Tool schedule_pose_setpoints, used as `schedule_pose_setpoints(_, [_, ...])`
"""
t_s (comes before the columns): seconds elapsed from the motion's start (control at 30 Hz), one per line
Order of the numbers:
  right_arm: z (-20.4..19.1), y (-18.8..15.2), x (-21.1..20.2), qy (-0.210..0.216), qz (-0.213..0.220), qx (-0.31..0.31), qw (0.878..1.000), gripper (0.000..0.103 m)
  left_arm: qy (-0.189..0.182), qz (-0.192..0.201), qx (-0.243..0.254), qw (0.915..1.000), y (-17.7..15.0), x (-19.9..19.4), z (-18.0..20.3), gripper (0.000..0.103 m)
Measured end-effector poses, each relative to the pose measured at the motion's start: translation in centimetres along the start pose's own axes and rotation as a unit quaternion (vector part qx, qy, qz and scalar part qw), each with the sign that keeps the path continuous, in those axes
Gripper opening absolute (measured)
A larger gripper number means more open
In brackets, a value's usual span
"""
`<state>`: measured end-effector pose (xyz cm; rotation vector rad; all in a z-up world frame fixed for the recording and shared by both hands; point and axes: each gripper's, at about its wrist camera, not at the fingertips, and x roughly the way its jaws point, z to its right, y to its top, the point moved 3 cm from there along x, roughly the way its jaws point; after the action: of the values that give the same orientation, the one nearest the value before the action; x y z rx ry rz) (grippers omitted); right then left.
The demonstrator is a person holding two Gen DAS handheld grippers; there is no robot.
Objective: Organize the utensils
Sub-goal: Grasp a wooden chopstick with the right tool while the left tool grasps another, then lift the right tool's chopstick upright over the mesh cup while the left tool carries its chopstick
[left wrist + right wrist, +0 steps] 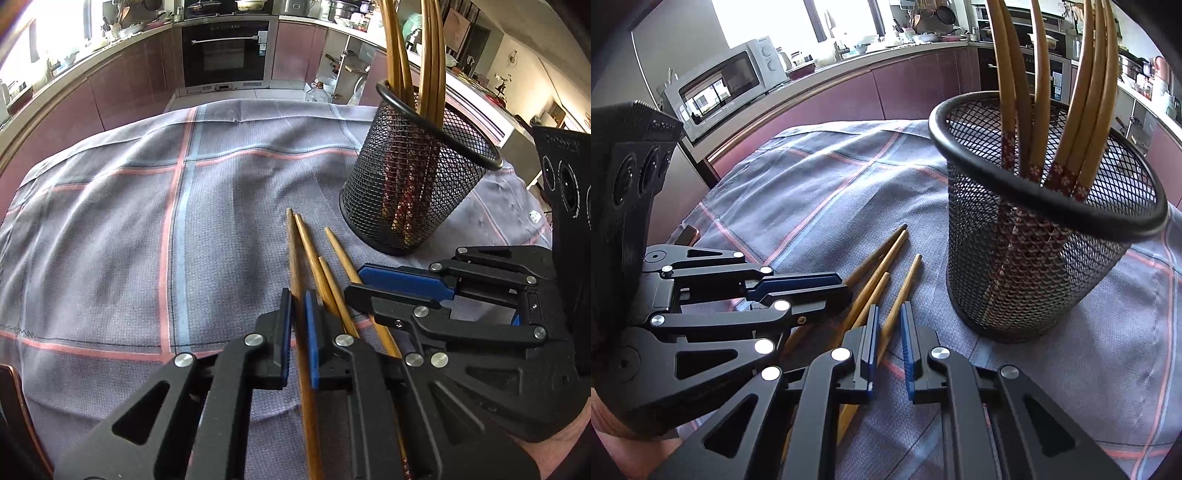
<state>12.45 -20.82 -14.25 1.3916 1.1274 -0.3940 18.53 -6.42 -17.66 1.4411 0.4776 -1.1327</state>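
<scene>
On the cloth (110, 229), clamped chopsticks (300, 295).

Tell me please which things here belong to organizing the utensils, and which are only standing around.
Belong to the job:
- loose chopsticks on the cloth
- mesh holder with chopsticks already standing in it
- left gripper, shut on one chopstick
- right gripper, shut on another

Only standing around:
- checked cloth
- microwave
- oven

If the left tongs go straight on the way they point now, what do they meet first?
Probably the cloth on the table. The left tongs point steeply down, shut on a chopstick.
</scene>
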Motion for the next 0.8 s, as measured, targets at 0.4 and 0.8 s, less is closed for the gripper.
schedule_pose_setpoints(0.4, [1.1, -0.5, -2.5, 0.041, 0.02, 0.02, 0.999, 0.005, -0.018, 0.031, -0.031, 0.9989, -0.8, -3.2, -0.7, 0.007])
schedule_pose_setpoints(0.8, [0.9, -0.1, -8.5, 0.08, 0.088, 0.012, 0.993, 0.005, -0.065, 0.085, -0.05, 0.993, -0.4, -8.3, -0.7, 0.007])
